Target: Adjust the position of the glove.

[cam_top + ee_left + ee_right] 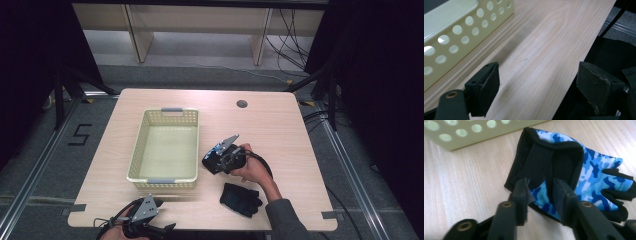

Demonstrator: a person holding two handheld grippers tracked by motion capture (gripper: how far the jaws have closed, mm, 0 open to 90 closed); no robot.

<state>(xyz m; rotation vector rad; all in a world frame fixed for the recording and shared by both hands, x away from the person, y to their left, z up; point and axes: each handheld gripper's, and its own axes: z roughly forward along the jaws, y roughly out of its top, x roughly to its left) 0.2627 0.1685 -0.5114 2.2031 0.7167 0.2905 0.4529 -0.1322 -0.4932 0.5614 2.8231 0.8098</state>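
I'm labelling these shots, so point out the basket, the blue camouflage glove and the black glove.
basket (163,179), high view, near rim.
blue camouflage glove (596,170), right gripper view, patterned back.
black glove (240,199), high view, middle of the glove.

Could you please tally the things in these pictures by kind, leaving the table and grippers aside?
Baskets: 1, the cream basket.
Gloves: 2, the blue camouflage glove and the black glove.
Total: 3.
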